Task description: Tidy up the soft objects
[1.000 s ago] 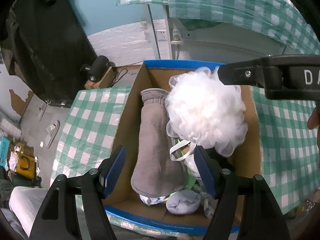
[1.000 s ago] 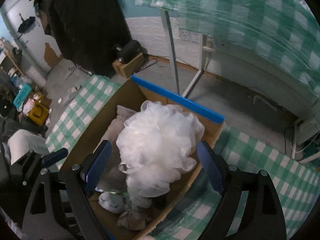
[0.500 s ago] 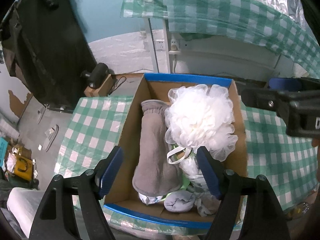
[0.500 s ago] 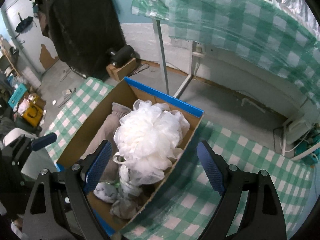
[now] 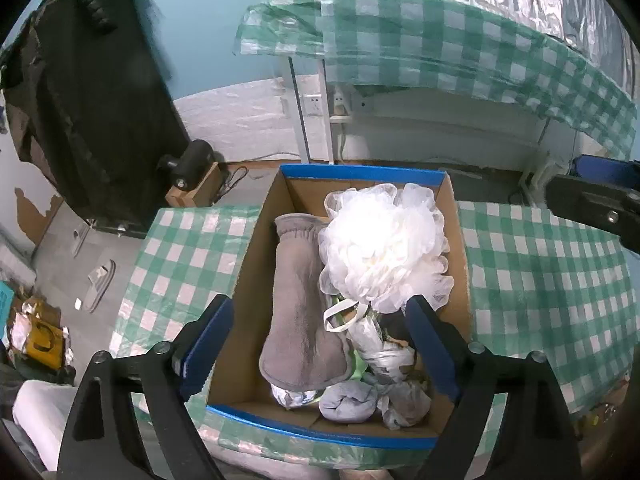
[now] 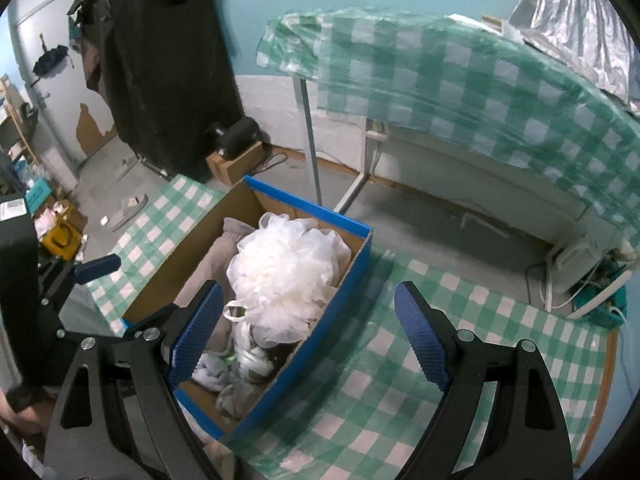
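Note:
A cardboard box with blue edges (image 5: 360, 171) (image 6: 344, 300) stands on the green checked table. In it lie a white mesh bath pouf (image 5: 380, 244) (image 6: 284, 276), a grey fleece mitt (image 5: 300, 304) (image 6: 208, 272), a rolled grey sock (image 5: 348, 402) and crumpled plastic wraps (image 5: 384, 356). My left gripper (image 5: 320, 348) is open and empty above the box's near end. My right gripper (image 6: 308, 340) is open and empty, above the box's right wall; it also shows at the right edge of the left wrist view (image 5: 596, 204).
The green checked tablecloth (image 5: 540, 280) (image 6: 440, 360) runs on both sides of the box. A second checked table (image 6: 460, 72) stands behind across a gap of floor. A dark coat (image 5: 92, 100) hangs at the left. Slippers and clutter lie on the floor (image 5: 96, 286).
Both grippers have pulled up and back from the box. The right gripper has moved off to the right, leaving the pouf resting in the box.

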Motion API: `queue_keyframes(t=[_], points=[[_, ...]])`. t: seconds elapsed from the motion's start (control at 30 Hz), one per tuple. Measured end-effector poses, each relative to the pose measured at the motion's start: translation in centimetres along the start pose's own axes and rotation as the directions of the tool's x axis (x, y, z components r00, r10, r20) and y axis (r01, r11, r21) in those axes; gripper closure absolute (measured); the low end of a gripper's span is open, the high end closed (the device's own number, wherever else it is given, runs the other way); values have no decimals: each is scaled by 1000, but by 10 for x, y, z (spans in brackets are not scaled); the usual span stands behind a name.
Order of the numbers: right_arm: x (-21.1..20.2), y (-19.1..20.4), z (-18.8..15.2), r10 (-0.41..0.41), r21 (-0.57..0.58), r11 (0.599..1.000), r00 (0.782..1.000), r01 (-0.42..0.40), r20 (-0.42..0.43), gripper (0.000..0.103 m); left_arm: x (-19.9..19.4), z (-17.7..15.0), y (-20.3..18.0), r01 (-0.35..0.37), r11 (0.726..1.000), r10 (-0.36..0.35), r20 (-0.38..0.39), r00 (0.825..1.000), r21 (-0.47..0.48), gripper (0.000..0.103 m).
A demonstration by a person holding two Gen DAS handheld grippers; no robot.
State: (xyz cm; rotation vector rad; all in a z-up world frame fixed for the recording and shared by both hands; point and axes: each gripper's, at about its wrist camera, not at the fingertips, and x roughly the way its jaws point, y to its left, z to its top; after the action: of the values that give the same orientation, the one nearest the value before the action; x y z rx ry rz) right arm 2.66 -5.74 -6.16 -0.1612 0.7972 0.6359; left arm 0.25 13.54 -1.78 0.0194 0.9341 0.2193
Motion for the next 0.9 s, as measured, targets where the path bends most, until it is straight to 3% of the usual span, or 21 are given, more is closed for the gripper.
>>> queue_keyframes(t=[0.5, 0.9], points=[[-36, -6, -26, -32, -2, 999, 996, 32, 83, 17, -23, 5, -12, 55, 998, -56, 74, 996, 15, 4], [-42, -29, -35, -45, 38, 998, 995, 42, 88, 17, -31, 11, -37, 33, 998, -39, 110, 993, 58, 3]])
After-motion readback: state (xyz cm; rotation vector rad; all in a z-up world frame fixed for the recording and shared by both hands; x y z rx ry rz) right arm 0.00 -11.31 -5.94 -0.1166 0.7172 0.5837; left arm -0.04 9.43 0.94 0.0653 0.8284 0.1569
